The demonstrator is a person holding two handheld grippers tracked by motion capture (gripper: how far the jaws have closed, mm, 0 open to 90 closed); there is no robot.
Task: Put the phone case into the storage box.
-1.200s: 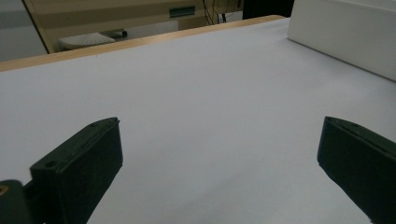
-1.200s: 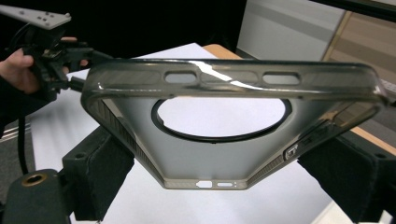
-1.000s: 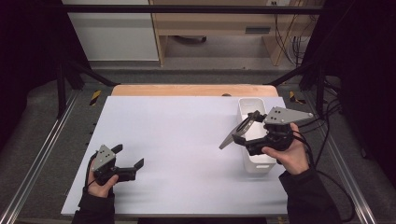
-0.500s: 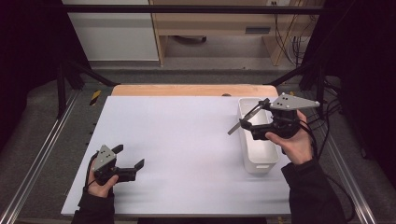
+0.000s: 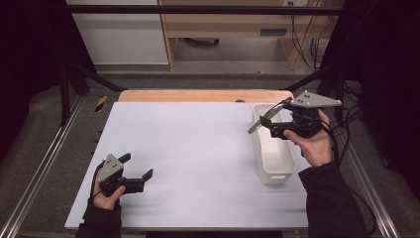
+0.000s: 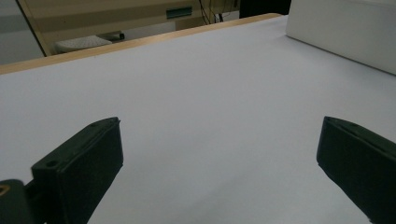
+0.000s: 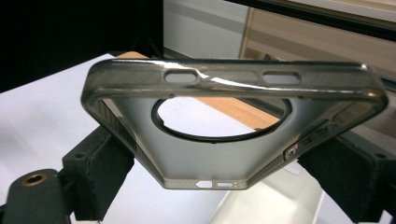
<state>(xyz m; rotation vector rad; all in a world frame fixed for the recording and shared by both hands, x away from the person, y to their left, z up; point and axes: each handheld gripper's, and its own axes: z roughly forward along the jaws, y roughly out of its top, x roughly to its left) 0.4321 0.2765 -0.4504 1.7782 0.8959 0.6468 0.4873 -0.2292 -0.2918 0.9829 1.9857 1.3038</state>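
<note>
Holding a smoky translucent plastic phone case with a round cutout in my right gripper, jaws clamping its two long edges, case lifted above the long white plastic bin at the table's right. I'm reading this as the carry step: case out of the bin, not yet set down. Next move calls for swinging it over the white table sheet and lowering flat. Left gripper is sitting low on the sheet, jaws spread wide, gripping nothing, well apart from the case.
</note>
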